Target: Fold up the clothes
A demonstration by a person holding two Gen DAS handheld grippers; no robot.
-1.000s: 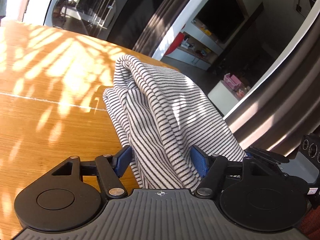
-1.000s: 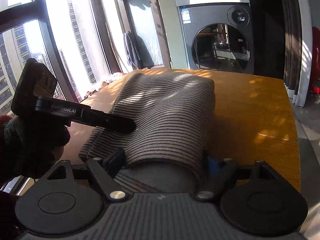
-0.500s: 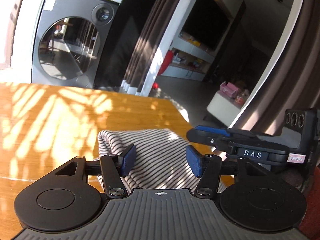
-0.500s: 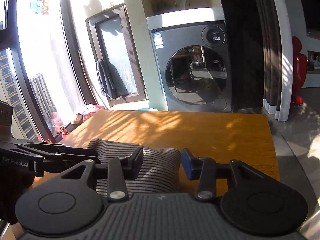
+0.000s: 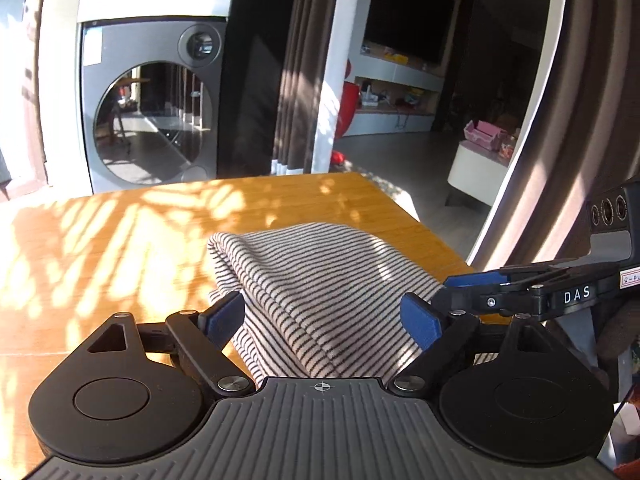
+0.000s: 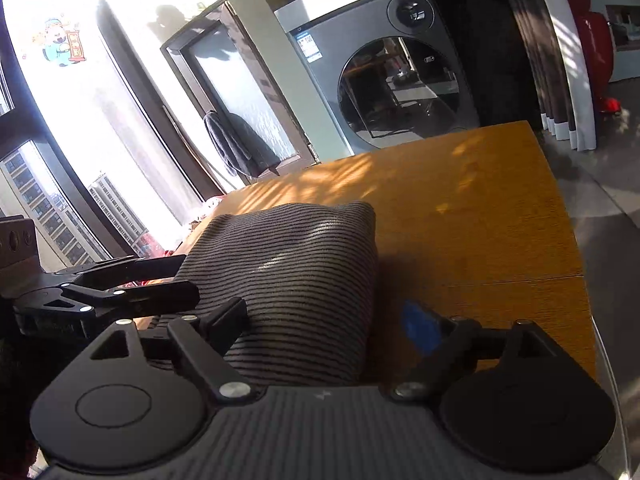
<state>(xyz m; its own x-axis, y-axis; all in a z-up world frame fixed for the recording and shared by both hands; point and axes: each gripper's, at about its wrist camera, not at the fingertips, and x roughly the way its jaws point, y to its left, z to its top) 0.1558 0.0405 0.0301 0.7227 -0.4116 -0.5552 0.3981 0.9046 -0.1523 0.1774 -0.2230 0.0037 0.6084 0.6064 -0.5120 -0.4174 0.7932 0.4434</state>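
Left wrist view: The left gripper (image 5: pixel 322 318) is seen with its blue-padded fingers (image 5: pixel 224 316) spread apart. The striped garment (image 5: pixel 320 292) lies folded on the tabletop (image 5: pixel 120 240) and passes between the fingers; whether the pads touch the cloth cannot be told, and no clamping is seen. The folded bundle is located near the right edge of the tabletop, in patchy sunlight. The right gripper (image 5: pixel 452 284) is seen entering from the right, just beside the garment's right edge; from this view its finger state cannot be told. A washer (image 5: pixel 152 108) is seen beyond the far edge of the tabletop.

Right wrist view: The right gripper (image 6: pixel 324 324) is seen with its fingers (image 6: pixel 420 332) spread apart. The garment (image 6: pixel 296 280) lies on the tabletop (image 6: pixel 480 220) with its near end between the fingers; the left finger is against the cloth, while the right finger stands clear of it. The left gripper (image 6: pixel 160 280) is seen at the left, alongside the garment's left edge. A window (image 6: pixel 80 120) is seen at the left and the washer (image 6: pixel 392 72) behind the tabletop.
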